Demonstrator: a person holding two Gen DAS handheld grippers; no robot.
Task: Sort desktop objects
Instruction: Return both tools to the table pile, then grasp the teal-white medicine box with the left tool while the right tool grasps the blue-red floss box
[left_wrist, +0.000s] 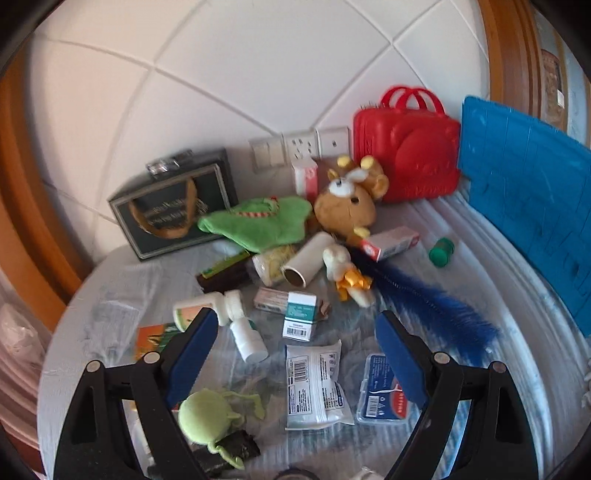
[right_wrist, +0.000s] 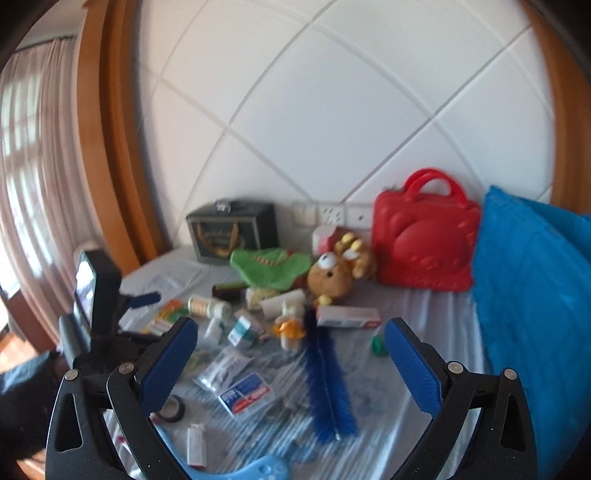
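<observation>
A cluttered table top holds many small items. In the left wrist view my left gripper (left_wrist: 295, 328) is open and empty above a white bottle (left_wrist: 248, 338), a teal-and-white box (left_wrist: 300, 320), a white packet (left_wrist: 316, 384) and a blue floss case (left_wrist: 382, 393). A green frog plush (left_wrist: 208, 415) lies by its left finger. A brown bear plush (left_wrist: 349, 205), a green cloth (left_wrist: 258, 221) and a blue feather brush (left_wrist: 436, 306) lie farther back. My right gripper (right_wrist: 291, 332) is open and empty, held higher above the blue feather brush (right_wrist: 327, 376) and the floss case (right_wrist: 246, 395).
A red toy case (left_wrist: 406, 147) and a dark gift box (left_wrist: 173, 210) stand against the white padded wall. A blue cushion (right_wrist: 535, 314) fills the right side. My left gripper's body (right_wrist: 92, 291) shows at the left in the right wrist view. A tape roll (right_wrist: 170, 408) lies near the front.
</observation>
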